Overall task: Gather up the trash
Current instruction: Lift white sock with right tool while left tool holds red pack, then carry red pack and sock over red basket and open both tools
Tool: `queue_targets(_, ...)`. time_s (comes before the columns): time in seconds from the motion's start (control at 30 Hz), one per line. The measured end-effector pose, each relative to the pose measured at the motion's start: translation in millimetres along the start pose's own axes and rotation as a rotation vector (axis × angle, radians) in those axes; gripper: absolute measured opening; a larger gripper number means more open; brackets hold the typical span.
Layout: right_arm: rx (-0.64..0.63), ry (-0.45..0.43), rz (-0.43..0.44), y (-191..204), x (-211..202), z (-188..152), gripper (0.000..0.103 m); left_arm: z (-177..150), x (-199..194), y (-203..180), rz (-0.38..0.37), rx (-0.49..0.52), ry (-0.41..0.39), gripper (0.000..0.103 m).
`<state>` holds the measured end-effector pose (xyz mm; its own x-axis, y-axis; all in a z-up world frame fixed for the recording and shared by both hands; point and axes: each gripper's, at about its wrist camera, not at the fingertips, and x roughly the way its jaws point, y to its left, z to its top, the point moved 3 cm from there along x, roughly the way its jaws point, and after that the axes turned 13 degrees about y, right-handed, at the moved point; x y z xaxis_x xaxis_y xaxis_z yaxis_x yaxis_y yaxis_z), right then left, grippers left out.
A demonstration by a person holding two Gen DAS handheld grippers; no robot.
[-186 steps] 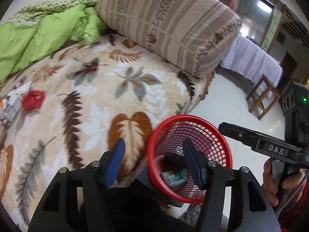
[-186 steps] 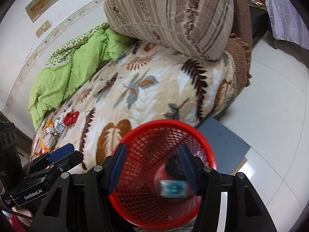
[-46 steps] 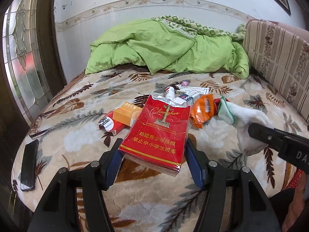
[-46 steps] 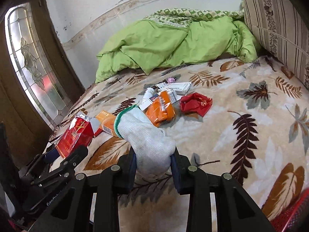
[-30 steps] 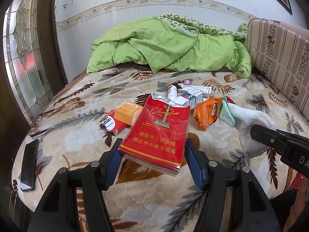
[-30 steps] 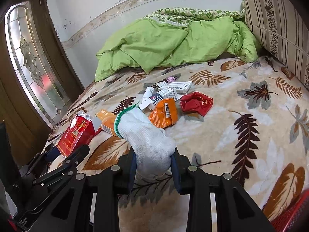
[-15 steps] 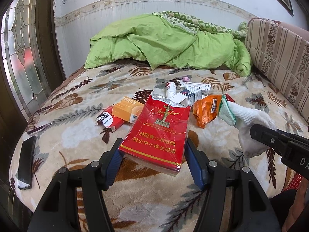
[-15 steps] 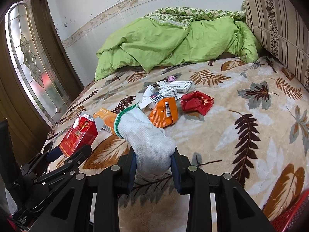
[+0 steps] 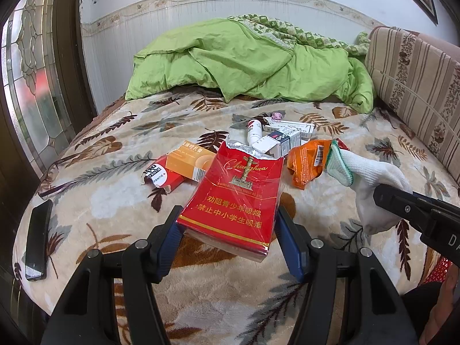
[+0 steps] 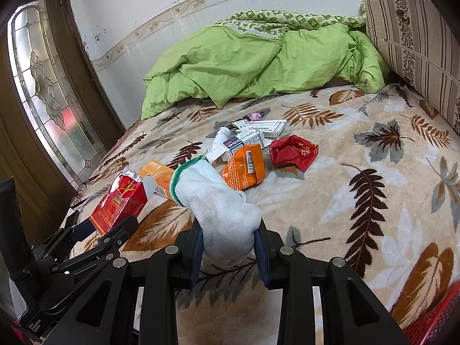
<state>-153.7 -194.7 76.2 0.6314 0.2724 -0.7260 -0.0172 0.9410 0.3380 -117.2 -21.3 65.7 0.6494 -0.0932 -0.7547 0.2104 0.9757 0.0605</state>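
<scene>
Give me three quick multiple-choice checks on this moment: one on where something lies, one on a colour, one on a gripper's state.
1. Where does the black phone lie?
A. by the bed's left edge
B. on the green quilt
C. against the striped cushion

2. What colour is the cuff trim of the white glove?
A. red
B. green
C. blue

3. What is the left gripper doing?
A. open over the blanket
B. shut on nothing
C. shut on the red cigarette pack

Answers: 1 A, the left wrist view shows it flat on the leaf-print blanket near that edge. 2 B, a green band rings the glove's opening. 3 C, both blue pads press the pack's sides, while the right gripper clamps the glove.
</scene>
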Motion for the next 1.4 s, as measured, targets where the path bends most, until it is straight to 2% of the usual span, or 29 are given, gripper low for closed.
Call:
queue_targets(0.43,0.012,0.0,0.003,-0.7,-1.8,-1.7,0.033,-2.0,-0.1,-0.7,-0.011,-0.003,0.006,0.062)
queue_targets(0.83,0.084,0.027,0.05,-12.2,-30.2,-14.4,0.033,-12.6,-25.1,-14.8,-0.075,0.009,0.02,0.062)
queue_targets(1.1,0.109,-0.028,0.065,-22.8,-81.2,-23.4,0.033,-19.4,-58.6,-46.9,-0.178,0.062,0.022,0.062)
queue_targets(1.23,0.156,-0.064,0.049,-44.1,-114.8,-31.2,0.033,-19.6,-75.5,-71.9,-0.238,0.123,0.016,0.062)
queue_targets(1.4,0.246,-0.104,-0.01,-85.3,-158.3,-52.4,0.033,-20.3,-97.3,-114.4,-0.35,0.219,0.02,0.062)
